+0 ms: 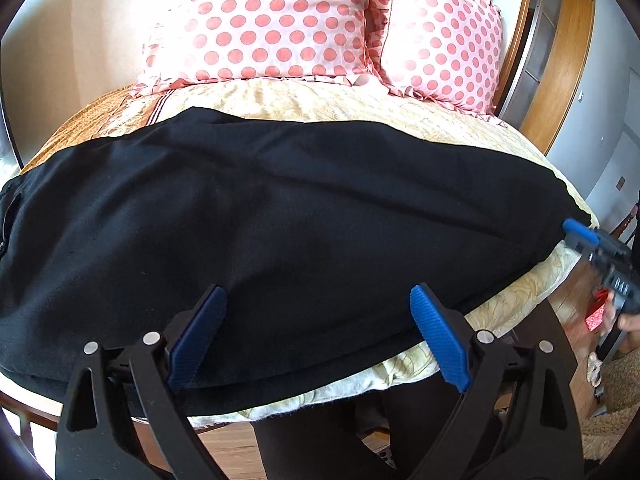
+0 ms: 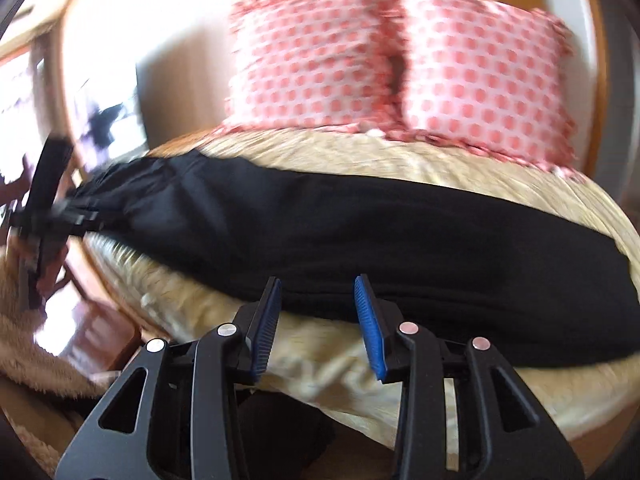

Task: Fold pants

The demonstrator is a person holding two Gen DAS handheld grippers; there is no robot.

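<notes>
both claws, left claw [image 1: 318,336] and right claw [image 2: 316,320], gaped empty; we judged the pants [image 1: 260,220] halved lengthwise on the bed [image 1: 320,96], crossfolds left.

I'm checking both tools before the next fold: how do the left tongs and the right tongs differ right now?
The left tongs stand wide open above the middle of the black pants; the right tongs are open more narrowly at the pants' near edge. The left wrist view is sharp, while the right wrist view is blurred, so the right tongs are probably moving. Both have blue pads on black arms, and neither grips any cloth.
</notes>
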